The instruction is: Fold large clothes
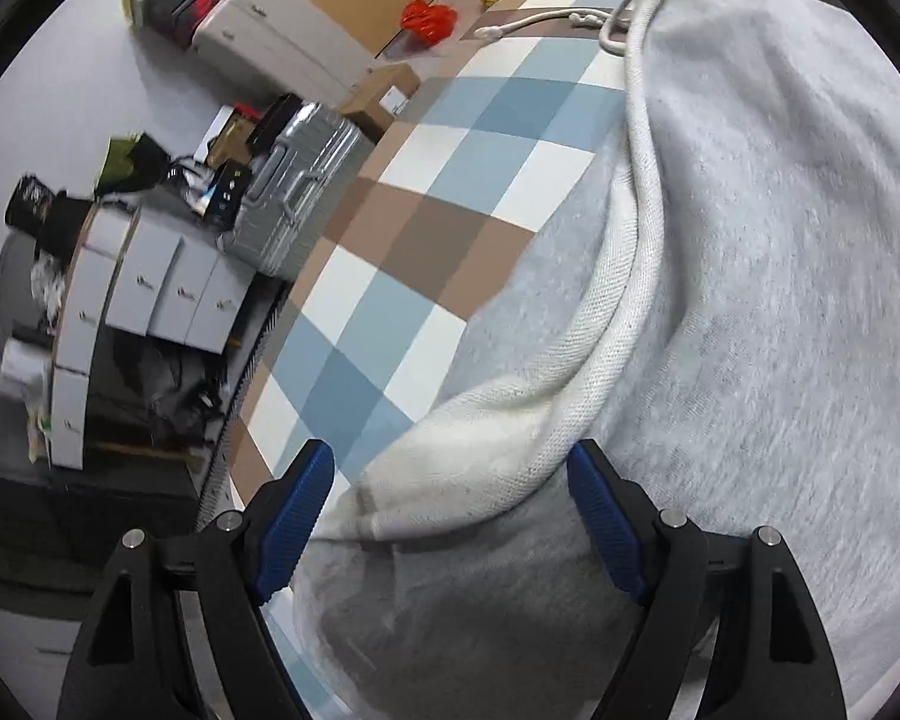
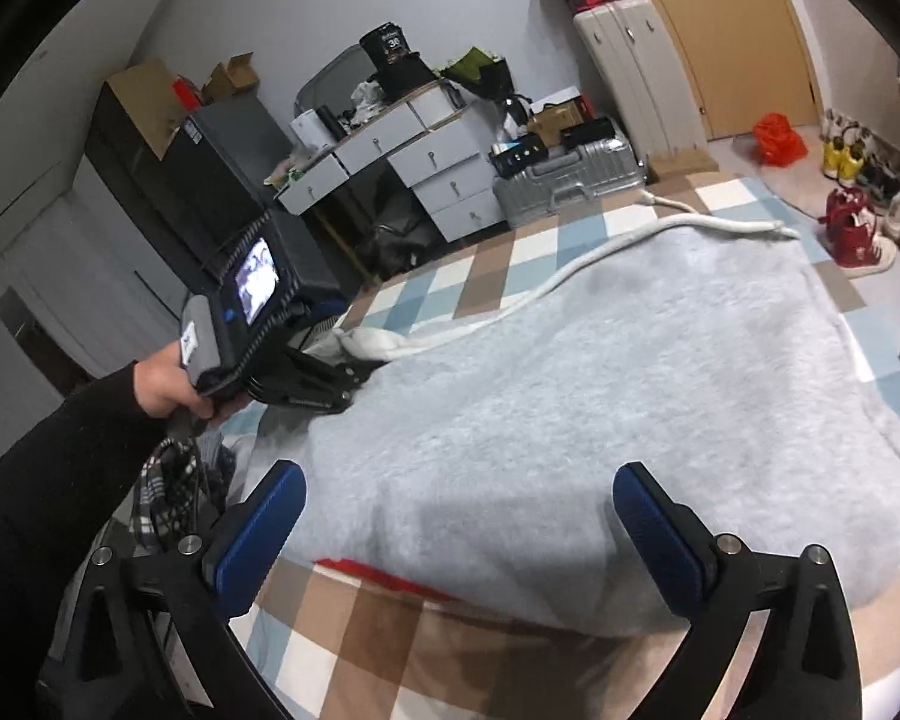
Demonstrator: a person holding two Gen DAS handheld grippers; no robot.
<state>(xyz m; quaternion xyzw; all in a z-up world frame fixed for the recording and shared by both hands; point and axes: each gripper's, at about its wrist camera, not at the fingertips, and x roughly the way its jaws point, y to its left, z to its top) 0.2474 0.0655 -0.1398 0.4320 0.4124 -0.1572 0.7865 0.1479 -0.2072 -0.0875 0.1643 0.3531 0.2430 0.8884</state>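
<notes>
The right gripper (image 2: 459,531) is seen with its jaws spread wide and nothing between them, held just above the near edge of the grey garment (image 2: 600,396), where a strip of red (image 2: 384,576) is exposed under the hem. The garment is laid on the checked bed cover (image 2: 354,636) and is doubled over into a broad slab, so at least one fold is judged complete (the outline remains large and uneven). At its left edge the left gripper (image 1: 453,516) is found parted around a bunched roll of white lining (image 1: 510,438); whether the pads actually press on the cloth cannot be told. The device is carried by a hand (image 2: 165,381) in a dark sleeve. Further off, a white drawstring (image 2: 660,228) is trailed loose across the far edge. Further folding and tucking of the cord are judged outstanding. Beyond the bed, a silver suitcase (image 2: 570,177) and drawers (image 2: 444,180) are noted.
</notes>
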